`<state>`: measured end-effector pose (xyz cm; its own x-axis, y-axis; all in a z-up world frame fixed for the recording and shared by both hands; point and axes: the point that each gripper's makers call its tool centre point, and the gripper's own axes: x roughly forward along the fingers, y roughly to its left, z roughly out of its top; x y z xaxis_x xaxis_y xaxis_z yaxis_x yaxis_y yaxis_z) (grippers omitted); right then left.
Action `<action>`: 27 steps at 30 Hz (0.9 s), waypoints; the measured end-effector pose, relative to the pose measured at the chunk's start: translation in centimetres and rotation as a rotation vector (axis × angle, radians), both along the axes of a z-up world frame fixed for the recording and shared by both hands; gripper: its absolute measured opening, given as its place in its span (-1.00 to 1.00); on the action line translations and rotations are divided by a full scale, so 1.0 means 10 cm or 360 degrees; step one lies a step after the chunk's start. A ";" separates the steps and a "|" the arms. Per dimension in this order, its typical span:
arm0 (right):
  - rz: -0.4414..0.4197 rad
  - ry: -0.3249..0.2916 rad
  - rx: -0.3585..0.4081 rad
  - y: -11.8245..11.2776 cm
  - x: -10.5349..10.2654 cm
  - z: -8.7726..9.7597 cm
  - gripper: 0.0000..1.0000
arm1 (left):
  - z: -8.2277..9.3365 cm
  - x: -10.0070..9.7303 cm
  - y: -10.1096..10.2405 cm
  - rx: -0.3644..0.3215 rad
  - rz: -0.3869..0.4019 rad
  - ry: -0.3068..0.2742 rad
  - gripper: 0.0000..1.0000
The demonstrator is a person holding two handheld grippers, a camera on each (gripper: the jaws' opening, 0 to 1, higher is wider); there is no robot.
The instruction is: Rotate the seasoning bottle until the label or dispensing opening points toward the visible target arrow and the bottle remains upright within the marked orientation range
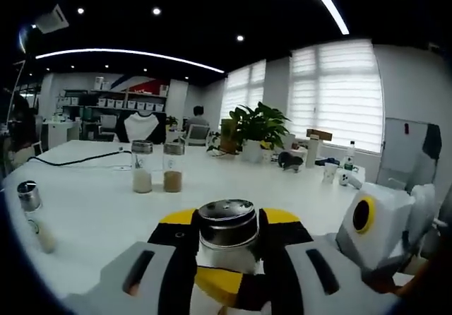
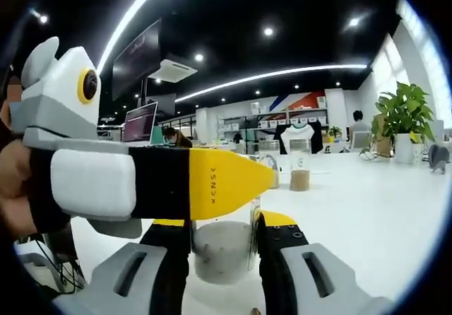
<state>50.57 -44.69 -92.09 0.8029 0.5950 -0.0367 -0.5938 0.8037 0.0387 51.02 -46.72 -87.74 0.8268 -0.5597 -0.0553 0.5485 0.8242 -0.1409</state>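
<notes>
The seasoning bottle [image 1: 227,241] stands upright on the white worktop [image 1: 99,209], close to its near edge, with its perforated metal cap on top. In the left gripper view, the left hand-held gripper [image 1: 227,248] has its black and yellow jaws pressed against both sides of the bottle just below the cap, pinching it. The right hand-held gripper [image 1: 378,223] comes in at the right of that view, white with a yellow ring. In the right gripper view, the right hand-held gripper [image 2: 224,248] pinches the same seasoning bottle [image 2: 222,251] low on its clear body, where pale grey powder shows inside, while the left hand-held gripper [image 2: 233,181] crosses in front from the left, held in a person's hand [image 2: 14,188]. Farther toward the middle of the worktop stand two glass jars [image 1: 157,168], side by side. A small metal-capped bottle [image 1: 30,196] sits near the left edge, and a potted plant [image 1: 258,128] stands toward the far edge.
</notes>
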 end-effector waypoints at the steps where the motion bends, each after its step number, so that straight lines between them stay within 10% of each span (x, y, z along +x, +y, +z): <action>1: 0.0002 0.0002 0.0007 0.00 0.00 0.01 -0.31 | 0.01 -0.01 0.00 -0.0011 -0.0017 -0.0009 -0.30; 27: 0.0274 -0.0014 0.0094 0.10 -0.12 0.21 -0.33 | 0.19 -0.21 0.02 -0.0006 -0.0347 -0.0218 -0.35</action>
<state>49.38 -43.73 -90.02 0.6890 0.7247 0.0092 -0.7230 0.6865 0.0770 48.94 -46.56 -85.79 0.6863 -0.7255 0.0513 0.7273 0.6841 -0.0555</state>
